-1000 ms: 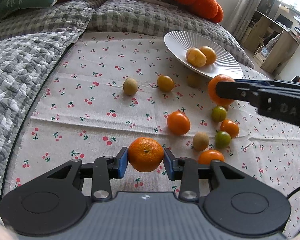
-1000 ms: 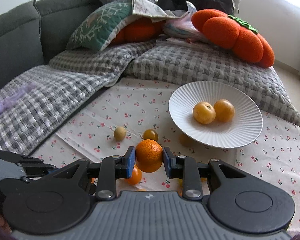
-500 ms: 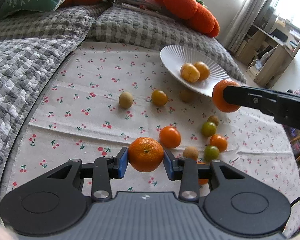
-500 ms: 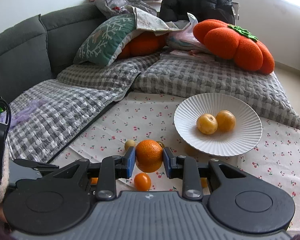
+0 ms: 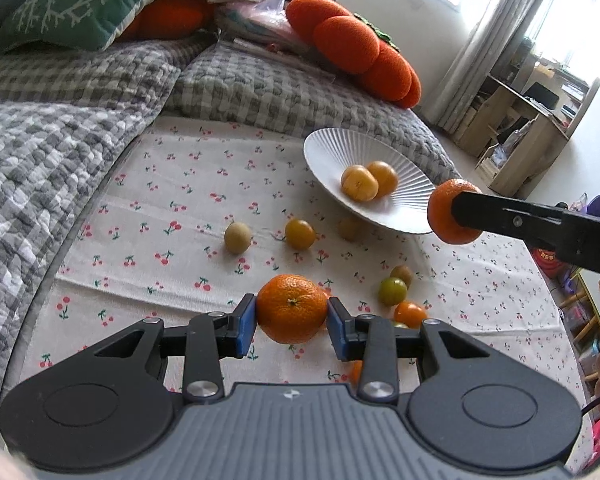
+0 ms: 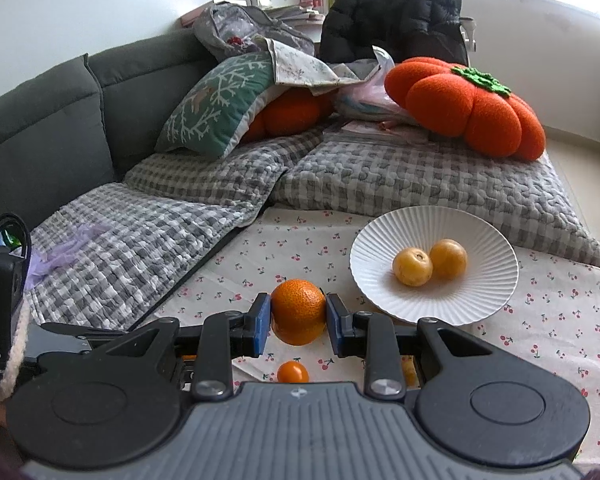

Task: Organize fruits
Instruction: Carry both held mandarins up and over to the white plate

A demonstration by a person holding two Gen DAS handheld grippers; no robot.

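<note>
While left gripper (image 5: 291,320) fingers clamp mandarin (image 5: 292,308), right gripper (image 6: 298,322) fingers clamp orange (image 6: 298,310) beside plate (image 6: 492,240).

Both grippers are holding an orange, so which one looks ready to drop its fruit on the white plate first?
Right, probably. The right gripper holds its orange up at the rim of the white plate. The left gripper holds its mandarin farther back, over the scattered fruit on the cloth.

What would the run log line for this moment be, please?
left tool: holds orange | right tool: holds second orange near plate | plate: two yellow fruits
</note>
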